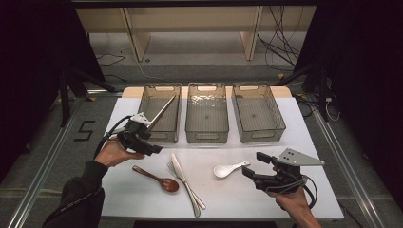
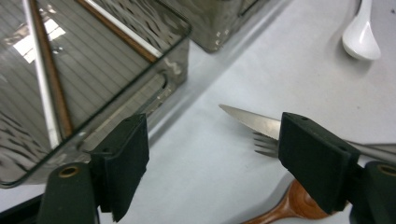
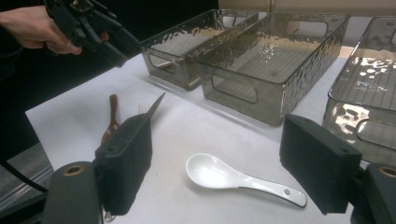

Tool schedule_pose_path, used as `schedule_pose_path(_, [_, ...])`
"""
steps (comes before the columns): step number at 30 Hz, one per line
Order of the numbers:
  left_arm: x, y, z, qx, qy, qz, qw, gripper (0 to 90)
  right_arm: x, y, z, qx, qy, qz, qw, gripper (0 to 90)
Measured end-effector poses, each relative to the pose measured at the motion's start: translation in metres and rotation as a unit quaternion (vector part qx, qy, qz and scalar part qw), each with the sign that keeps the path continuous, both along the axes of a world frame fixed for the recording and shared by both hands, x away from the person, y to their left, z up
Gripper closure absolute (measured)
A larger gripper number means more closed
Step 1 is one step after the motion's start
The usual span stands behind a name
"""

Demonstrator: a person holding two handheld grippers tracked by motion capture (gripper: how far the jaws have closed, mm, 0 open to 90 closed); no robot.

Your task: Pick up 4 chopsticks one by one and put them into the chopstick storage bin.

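My left gripper (image 1: pixel 153 148) hovers by the near end of the left bin (image 1: pixel 177 118), jaws wide apart, holding nothing. Chopsticks (image 1: pixel 161 112) lean inside that bin. My right gripper (image 3: pixel 217 175) also spread wide and empty, with the white spoon (image 3: pixel 233 177) lying on the table (image 1: pixel 237 190) between its jaws. Knife (image 1: pixel 183 175), fork (image 1: pixel 177 175) and wooden spoon (image 1: pixel 159 179) lie near the front edge.

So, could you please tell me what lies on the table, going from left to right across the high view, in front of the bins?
Wooden spoon → fork and knife, crossing each other → white spoon.
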State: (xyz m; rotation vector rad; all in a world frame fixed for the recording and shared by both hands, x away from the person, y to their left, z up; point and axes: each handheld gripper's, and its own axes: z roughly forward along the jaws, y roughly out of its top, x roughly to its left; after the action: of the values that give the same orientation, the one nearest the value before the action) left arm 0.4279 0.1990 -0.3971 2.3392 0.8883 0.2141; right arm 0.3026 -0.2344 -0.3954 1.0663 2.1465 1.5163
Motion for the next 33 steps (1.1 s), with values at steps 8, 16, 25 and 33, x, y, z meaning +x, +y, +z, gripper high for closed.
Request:
schedule_pose_path(8, [-0.011,-0.002,-0.008,0.016,0.006,-0.028,0.9995,21.0,0.000,-0.001,0.000,-0.001,-0.001,-0.001,1.0000,26.3])
schedule_pose_path(16, [-0.020,-0.005,-0.016,0.022,0.011,-0.044,0.9988,19.4,0.001,-0.001,-0.001,0.000,0.003,0.000,1.0000,26.3])
schedule_pose_path(25, [-0.026,-0.008,-0.022,0.056,0.019,-0.063,0.9962,18.4,0.003,-0.003,-0.003,0.001,0.005,-0.001,1.0000,26.3])
schedule_pose_path(33, [-0.030,-0.012,-0.029,0.086,0.027,-0.089,0.9919,18.4,0.002,-0.004,-0.002,0.003,0.003,-0.002,1.0000,26.3])
